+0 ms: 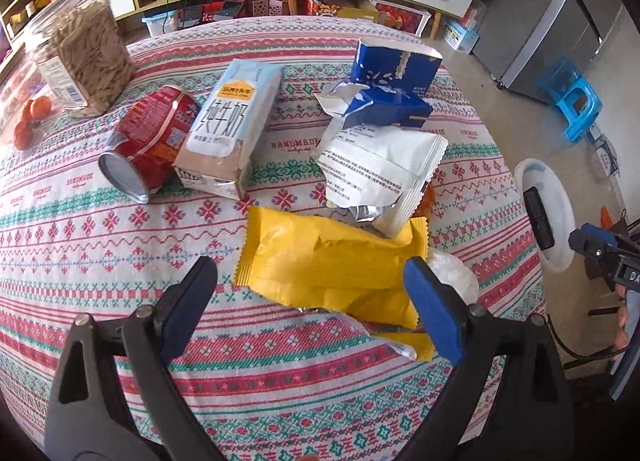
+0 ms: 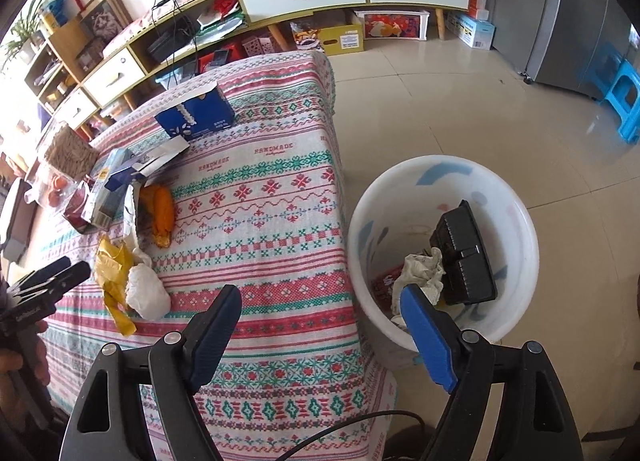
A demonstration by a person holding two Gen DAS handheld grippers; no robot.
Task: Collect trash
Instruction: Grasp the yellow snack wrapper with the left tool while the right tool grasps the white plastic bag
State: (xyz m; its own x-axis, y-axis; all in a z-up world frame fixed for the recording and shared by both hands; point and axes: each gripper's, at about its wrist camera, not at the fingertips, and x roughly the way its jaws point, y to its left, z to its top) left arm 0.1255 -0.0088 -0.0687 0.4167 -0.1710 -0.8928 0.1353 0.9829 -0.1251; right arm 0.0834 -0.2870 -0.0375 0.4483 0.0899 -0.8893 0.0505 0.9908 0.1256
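Both tongs gape wide and empty: the left gripper point(image 1: 310, 309) straddles the crumpled yellow foil wrapper point(image 1: 332, 261) on the table, while the right gripper point(image 2: 320, 333) hovers beside the white plastic bucket point(image 2: 516, 197), seemingly ready to receive it.

The red, green and white patterned tablecloth point(image 1: 296, 145) carries the woven word "HANDMADE" in several places. The pale blue and white milk carton point(image 1: 228, 121) lying on its side reads "纯牛奶" in large characters.
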